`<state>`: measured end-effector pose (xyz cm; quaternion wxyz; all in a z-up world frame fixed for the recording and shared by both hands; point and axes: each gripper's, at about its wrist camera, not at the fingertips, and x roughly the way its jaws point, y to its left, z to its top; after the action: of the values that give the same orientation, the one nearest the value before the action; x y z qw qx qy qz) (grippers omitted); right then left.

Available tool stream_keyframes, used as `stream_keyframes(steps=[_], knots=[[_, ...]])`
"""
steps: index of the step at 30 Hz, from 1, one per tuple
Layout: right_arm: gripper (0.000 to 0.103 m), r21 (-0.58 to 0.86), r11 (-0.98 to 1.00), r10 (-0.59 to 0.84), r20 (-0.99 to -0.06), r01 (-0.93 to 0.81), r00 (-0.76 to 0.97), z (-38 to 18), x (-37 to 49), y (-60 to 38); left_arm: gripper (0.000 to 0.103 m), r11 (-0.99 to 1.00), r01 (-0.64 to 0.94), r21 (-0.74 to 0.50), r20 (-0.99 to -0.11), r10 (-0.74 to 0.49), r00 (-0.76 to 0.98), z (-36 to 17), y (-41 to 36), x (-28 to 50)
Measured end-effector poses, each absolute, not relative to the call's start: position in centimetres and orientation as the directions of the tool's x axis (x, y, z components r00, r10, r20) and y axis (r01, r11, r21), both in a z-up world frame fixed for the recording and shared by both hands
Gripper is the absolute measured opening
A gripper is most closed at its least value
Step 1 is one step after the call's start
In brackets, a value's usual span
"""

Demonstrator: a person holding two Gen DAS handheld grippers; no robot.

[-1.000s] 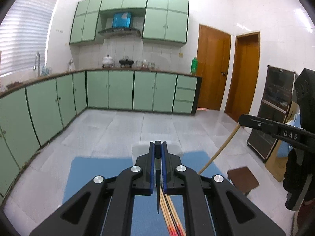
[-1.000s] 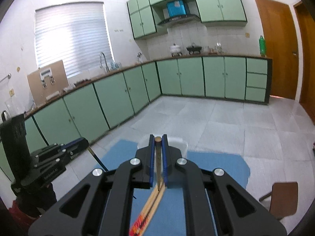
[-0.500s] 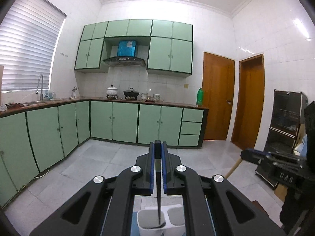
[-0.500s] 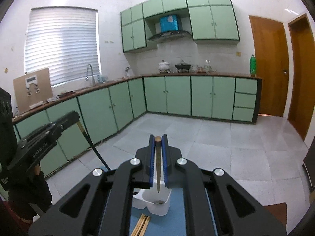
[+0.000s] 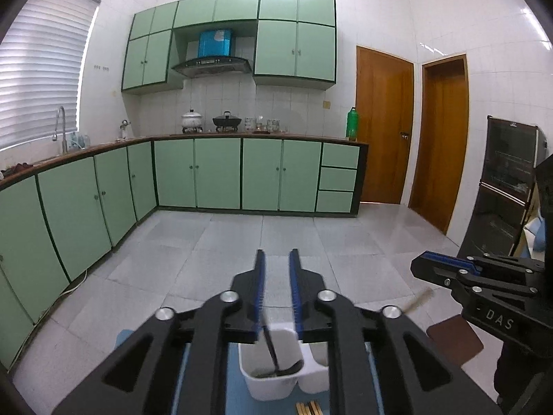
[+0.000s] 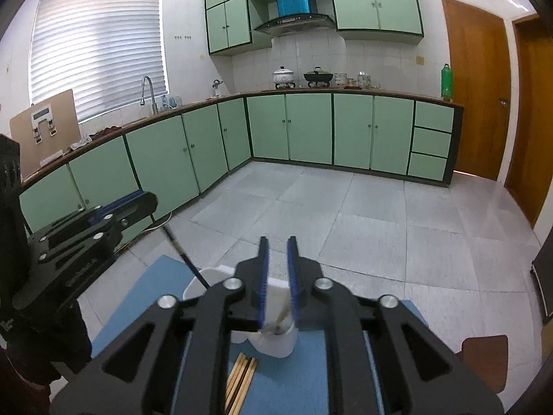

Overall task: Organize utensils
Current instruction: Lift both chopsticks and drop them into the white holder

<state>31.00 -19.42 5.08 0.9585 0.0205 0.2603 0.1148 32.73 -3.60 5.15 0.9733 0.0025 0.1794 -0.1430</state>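
Note:
A white two-compartment utensil holder (image 5: 276,377) stands on a blue mat (image 6: 304,377). My left gripper (image 5: 276,257) is open just above it; a black spoon (image 5: 273,352) leans in the holder's left compartment, free of the jaws. My right gripper (image 6: 275,243) is open above the holder (image 6: 276,342); a wooden-handled utensil (image 6: 281,318) stands in the right compartment, released. The black spoon's handle (image 6: 185,252) also shows in the right wrist view. Several wooden chopsticks (image 6: 240,377) lie on the mat in front of the holder.
Green kitchen cabinets (image 5: 214,173) line the back and left walls. A brown stool (image 5: 454,340) stands to the right of the mat. A dark cabinet (image 5: 504,186) stands at the right wall. The floor is grey tile.
Both grippers opened and let go of their utensils, which now rest in the white holder. Both cameras tilted down a little, bringing the holder and chopsticks more into view.

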Motion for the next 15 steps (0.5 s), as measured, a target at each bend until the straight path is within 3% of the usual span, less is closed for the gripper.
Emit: stream_keyframes(steps=[1, 5, 7, 10, 15], knots=[[0.027, 0.102, 0.974, 0.228, -0.492, -0.204, 0.84, 5.0, 30.8, -19.5, 0.026, 0.961, 0.275, -0.044, -0.352, -0.272, 0.896, 5.1, -3.4, 32.2], [0.045, 0.102, 0.978, 0.211, -0.48, -0.185, 0.851, 4.5, 28.5, -20.4, 0.04, 0.965, 0.259, -0.043, -0.368, -0.256, 0.894, 4.7, -2.6, 30.1], [0.063, 0.099, 0.981, 0.192, -0.478, -0.165, 0.857, 4.1, 27.0, -20.8, 0.051, 0.968, 0.248, -0.047, -0.382, -0.247, 0.89, 4.1, -2.2, 28.7], [0.076, 0.091, 0.983, 0.184, -0.479, -0.16, 0.858, 3.0, 24.4, -21.1, 0.062, 0.969, 0.242, -0.053, -0.405, -0.242, 0.882, 2.8, -1.9, 26.3], [0.087, 0.12, 0.981, 0.192, -0.516, -0.152, 0.835, -0.3, 20.4, -21.5, 0.072, 0.97, 0.232, -0.077, -0.47, -0.24, 0.85, -0.7, -1.7, 22.9]])
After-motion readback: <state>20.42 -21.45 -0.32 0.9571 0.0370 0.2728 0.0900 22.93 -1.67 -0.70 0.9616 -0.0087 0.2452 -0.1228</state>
